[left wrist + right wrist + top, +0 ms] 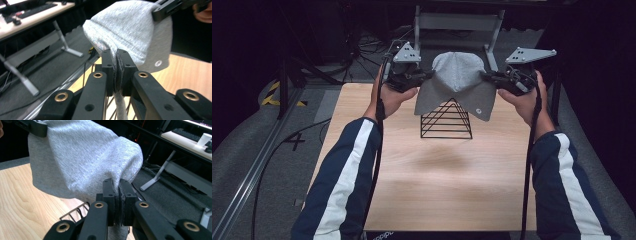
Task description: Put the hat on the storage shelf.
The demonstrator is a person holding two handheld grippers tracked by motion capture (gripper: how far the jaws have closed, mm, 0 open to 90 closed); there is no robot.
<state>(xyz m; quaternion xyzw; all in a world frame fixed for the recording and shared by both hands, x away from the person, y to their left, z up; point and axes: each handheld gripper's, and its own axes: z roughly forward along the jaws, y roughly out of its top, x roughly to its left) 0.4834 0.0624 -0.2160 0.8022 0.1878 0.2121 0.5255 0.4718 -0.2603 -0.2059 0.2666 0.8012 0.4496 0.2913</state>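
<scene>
Both hand-held grippers, left point(426, 76) and right point(489, 77), clamped a hat point(458, 82) stretched between them; next, lowering it onto the rack point(447, 120) below

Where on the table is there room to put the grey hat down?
The bare wooden table between the black wire pyramid rack and the two sleeves is free. It is crowded at the far edge, where the grey knitted hat hangs between left gripper and right gripper.
</scene>
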